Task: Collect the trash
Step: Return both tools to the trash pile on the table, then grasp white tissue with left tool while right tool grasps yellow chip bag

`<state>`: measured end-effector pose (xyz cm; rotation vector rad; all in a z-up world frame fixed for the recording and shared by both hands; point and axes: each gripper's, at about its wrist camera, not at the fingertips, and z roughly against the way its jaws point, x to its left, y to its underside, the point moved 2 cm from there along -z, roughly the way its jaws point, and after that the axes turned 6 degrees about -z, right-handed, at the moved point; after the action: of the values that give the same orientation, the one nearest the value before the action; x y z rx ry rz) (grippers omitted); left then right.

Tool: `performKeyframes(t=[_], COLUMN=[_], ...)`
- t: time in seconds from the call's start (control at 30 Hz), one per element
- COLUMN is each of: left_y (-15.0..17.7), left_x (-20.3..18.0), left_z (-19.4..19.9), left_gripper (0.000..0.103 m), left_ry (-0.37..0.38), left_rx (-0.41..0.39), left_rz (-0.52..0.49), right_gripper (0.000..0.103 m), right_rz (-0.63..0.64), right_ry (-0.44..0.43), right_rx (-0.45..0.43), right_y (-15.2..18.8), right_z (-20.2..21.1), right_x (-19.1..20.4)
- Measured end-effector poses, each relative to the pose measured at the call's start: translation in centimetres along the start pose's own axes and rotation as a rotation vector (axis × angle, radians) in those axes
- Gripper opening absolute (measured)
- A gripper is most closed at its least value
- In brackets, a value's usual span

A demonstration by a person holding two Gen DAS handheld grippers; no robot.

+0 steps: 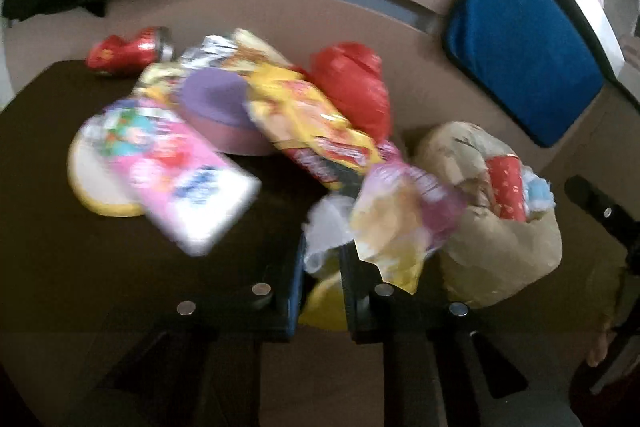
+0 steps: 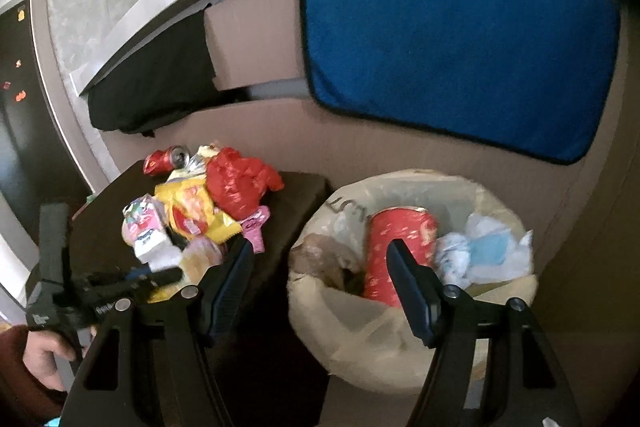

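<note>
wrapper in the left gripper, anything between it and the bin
Nothing visible does. The left gripper is shut on the wrapper at the table's edge, and the bin's open mouth sits right beside it.

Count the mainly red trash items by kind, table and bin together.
Red drink cans: 2 (one crushed on the table at, one upright in the bin at)
Red plastic bag: 1, on the table pile
Total: 3
</note>
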<state>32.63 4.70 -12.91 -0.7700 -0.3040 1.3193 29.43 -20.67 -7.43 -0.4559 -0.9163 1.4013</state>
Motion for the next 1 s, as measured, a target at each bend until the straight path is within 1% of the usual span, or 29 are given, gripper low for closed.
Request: performKeyframes(t=[0.1,0.23,0.27,0.33,0.37,0.47,0.6,0.63,0.67,0.7,0.77,0.8,0.83,0.87,0.9,0.93,1.0], left_y=[0.9,2.5,2.9,3.5,4.0,5.0,5.7,5.7,5.6,5.6,4.9,4.4,4.0,3.6,3.0,2.6,1.6], left_x=[2.8,8.0,9.5,11.7,13.0,15.0,15.4,15.3,15.2,15.0,13.9,13.2,12.5,11.7,10.7,10.0,7.9], left_z=[2.1,5.4,6.3,7.4,8.1,9.7,11.0,11.1,11.2,11.2,10.6,10.2,9.8,9.5,9.0,8.6,7.3], left_gripper=[0.018,0.018,0.018,0.018,0.018,0.018,0.019,0.019,0.019,0.020,0.020,0.022,0.024,0.025,0.028,0.032,0.034], left_ry=[-0.082,-0.225,-0.245,-0.246,-0.238,-0.208,-0.162,-0.145,-0.128,-0.110,-0.053,-0.022,0.001,0.030,0.075,0.102,0.139], left_rx=[-0.017,-0.046,-0.049,-0.051,-0.055,-0.086,-0.128,-0.138,-0.142,-0.144,-0.147,-0.148,-0.148,-0.151,-0.153,-0.150,-0.133], left_rz=[-0.004,0.020,0.045,0.101,0.139,0.202,0.226,0.226,0.222,0.214,0.184,0.164,0.147,0.128,0.100,0.079,0.020], right_gripper=[0.067,0.067,0.067,0.067,0.067,0.067,0.066,0.063,0.061,0.057,0.053,0.047,0.039,0.038,0.038,0.039,0.039], right_rz=[0.002,0.048,0.058,0.074,0.080,0.096,0.114,0.110,0.105,0.106,0.141,0.166,0.177,0.176,0.167,0.161,0.151], right_ry=[-0.046,-0.091,-0.100,-0.125,-0.135,-0.148,-0.115,-0.120,-0.138,-0.167,-0.182,-0.183,-0.193,-0.204,-0.218,-0.227,-0.245], right_rx=[0.039,0.087,0.096,0.117,0.125,0.166,0.211,0.222,0.236,0.249,0.256,0.258,0.270,0.283,0.294,0.300,0.311], right_y=[0.7,1.9,2.1,2.4,2.5,3.1,4.4,4.7,5.1,5.5,6.3,6.6,6.9,7.1,7.3,7.5,7.9], right_z=[-1.3,-3.1,-3.5,-4.6,-5.1,-7.3,-9.2,-9.3,-9.3,-9.2,-9.0,-8.9,-8.8,-8.7,-8.6,-8.4,-7.8], right_x=[1.3,4.1,4.8,6.2,6.7,8.4,9.8,9.9,10.2,10.6,11.6,12.2,12.6,12.7,12.8,12.8,12.6])
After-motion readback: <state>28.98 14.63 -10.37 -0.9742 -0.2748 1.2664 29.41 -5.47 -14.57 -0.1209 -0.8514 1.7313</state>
